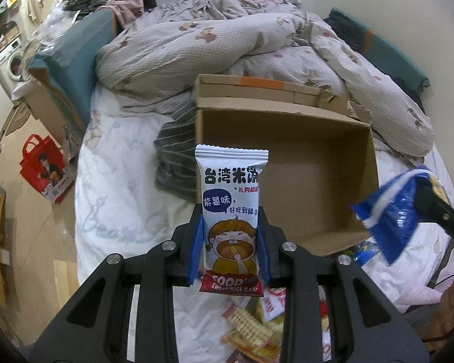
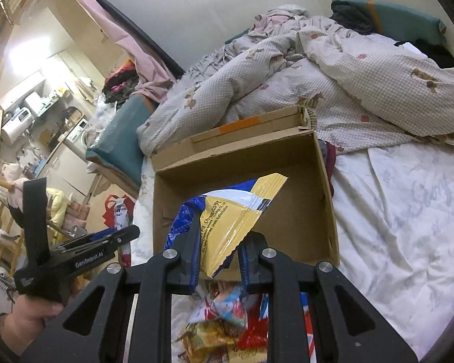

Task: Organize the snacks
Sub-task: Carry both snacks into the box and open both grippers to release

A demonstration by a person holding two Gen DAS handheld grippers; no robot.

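Both grippers, left gripper [image 1: 230, 236] and right gripper [image 2: 218, 251], tilted over cardboard box [image 1: 363, 163].

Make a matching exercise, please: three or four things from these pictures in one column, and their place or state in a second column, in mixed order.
Things:
1. rice cake packet
2. blue and yellow snack bag
3. cardboard box
4. loose snacks

Places or states:
A. open and empty, on the bed
B. piled on the sheet below the grippers
C. upright in the left gripper
D. crumpled in the right gripper

Pairs: 1-C, 2-D, 3-A, 4-B
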